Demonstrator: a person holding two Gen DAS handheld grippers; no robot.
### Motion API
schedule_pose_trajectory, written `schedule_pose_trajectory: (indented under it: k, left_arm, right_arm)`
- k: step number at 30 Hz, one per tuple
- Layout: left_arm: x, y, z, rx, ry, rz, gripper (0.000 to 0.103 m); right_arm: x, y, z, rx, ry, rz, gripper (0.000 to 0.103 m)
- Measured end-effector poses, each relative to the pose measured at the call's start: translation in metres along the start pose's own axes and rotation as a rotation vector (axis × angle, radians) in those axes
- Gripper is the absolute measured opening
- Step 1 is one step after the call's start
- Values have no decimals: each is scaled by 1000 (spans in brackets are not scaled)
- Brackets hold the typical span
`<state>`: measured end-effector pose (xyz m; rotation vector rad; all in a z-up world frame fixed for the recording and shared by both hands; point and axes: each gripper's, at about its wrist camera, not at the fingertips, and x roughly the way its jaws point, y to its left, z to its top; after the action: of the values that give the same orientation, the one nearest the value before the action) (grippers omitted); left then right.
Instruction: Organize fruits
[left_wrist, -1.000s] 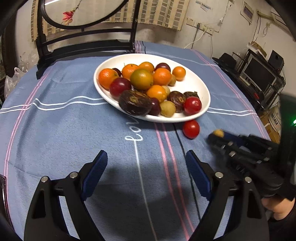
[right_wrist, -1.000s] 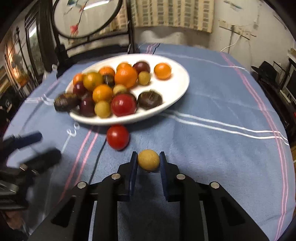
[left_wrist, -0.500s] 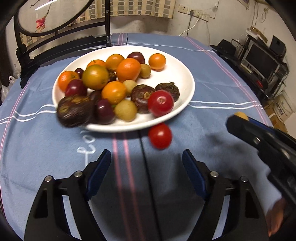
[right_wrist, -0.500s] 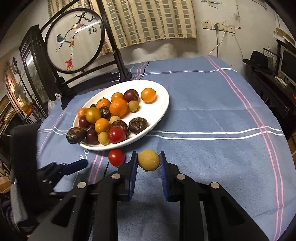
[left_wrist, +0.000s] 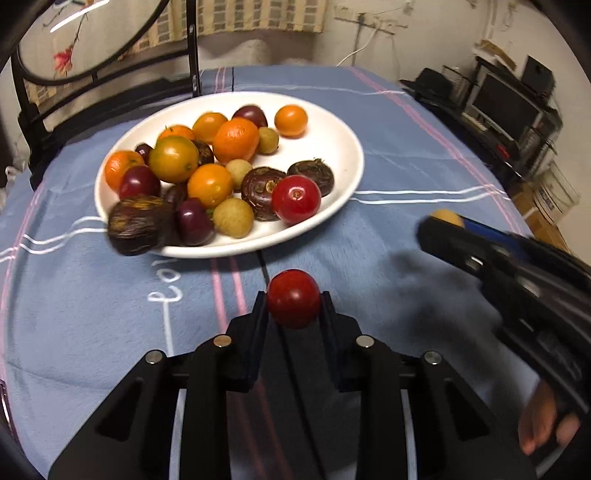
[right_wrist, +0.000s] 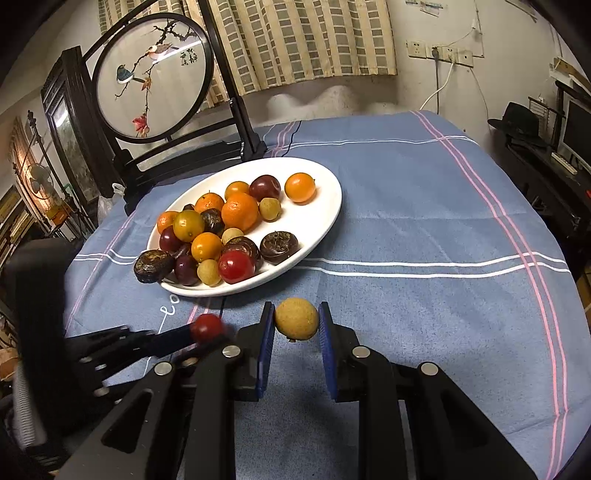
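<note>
The left gripper (left_wrist: 293, 301) has slid across the blue cloth (left_wrist: 388, 155) to the loose red tomato (left_wrist: 293, 298) just near the white plate (left_wrist: 343, 147); its jaws, wide apart a second ago, have just closed and now clamp that tomato between them.

clear: blue tablecloth (right_wrist: 424, 221) open along right edge and near edge | blocked: white plate (right_wrist: 325, 218) heaped with fruit toward far-left corner; black chair (right_wrist: 155, 147) against far edge behind plate
</note>
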<state>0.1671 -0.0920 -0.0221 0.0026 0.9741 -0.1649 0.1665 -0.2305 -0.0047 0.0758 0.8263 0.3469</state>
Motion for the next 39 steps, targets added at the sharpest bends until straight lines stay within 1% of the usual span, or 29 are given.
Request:
schedule_pose_trajectory:
  k: [3, 5, 8, 10, 11, 15, 18, 19, 20, 21, 22, 23, 24, 25, 27, 28, 30, 32, 34, 37, 39]
  left_arm:
    - [-23, 6, 2, 24, -47, -10, 27]
    - [-37, 13, 11, 28, -85, -9, 27]
    - [-48, 26, 32, 19, -130, 17, 27]
    - [-46, 35, 47, 9, -141, 31, 27]
    - [-42, 42, 58, -10, -145, 51, 27]
    - [-26, 62, 79, -59, -138, 70, 27]
    - [-12, 73, 88, -84, -122, 80, 27]
    - [-8, 75, 89, -94, -116, 79, 29]
    - [-5, 78, 90, -104, -112, 77, 33]
    - [-3, 81, 90, -126, -119, 95, 40]
    - [-3, 84, 90, -144, -130, 104, 52]
    - [-5, 87, 89, -160, -143, 104, 58]
    - [-7, 90, 88, -169, -154, 96, 69]
    - [-10, 91, 87, -174, -164, 89, 72]
    - [-17, 90, 83, -170, -181, 87, 72]
    - [-20, 89, 81, -164, -184, 86, 72]
    - [-27, 86, 73, -152, -193, 85, 74]
    - [-33, 85, 66, -146, -208, 100, 79]
    - [-42, 85, 55, -148, -233, 112, 84]
    - [-50, 83, 37, -154, -241, 116, 88]
    - [-53, 81, 25, -147, -230, 117, 90]
  right_arm:
    - [1, 5, 0, -5, -19, 26, 24]
    - [1, 8, 3, -2, -34, 48, 24]
    - [1, 11, 13, 22, -45, 80, 24]
    - [5, 17, 24, 17, -50, 85, 24]
    - [8, 21, 30, 11, -50, 88, 24]
    - [32, 33, 55, 8, -44, 96, 24]
    - [52, 36, 64, 31, -28, 106, 24]
    - [59, 35, 66, 50, -29, 112, 27]
    - [64, 32, 66, 81, -35, 121, 34]
    - [66, 29, 65, 105, -41, 124, 40]
    - [68, 23, 62, 134, -45, 128, 48]
    - [69, 20, 61, 141, -35, 130, 49]
    - [69, 15, 60, 141, -22, 135, 50]
    - [68, 14, 59, 145, -23, 134, 51]
    - [62, 9, 57, 159, -26, 126, 55]
    - [59, 8, 56, 160, -24, 120, 61]
    - [54, 8, 53, 156, -26, 102, 68]
    - [46, 10, 47, 134, -22, 69, 74]
    - [39, 12, 38, 111, -17, 48, 88]
    - [30, 15, 18, 88, -7, 8, 94]
    - [27, 20, 5, 51, 11, -16, 96]
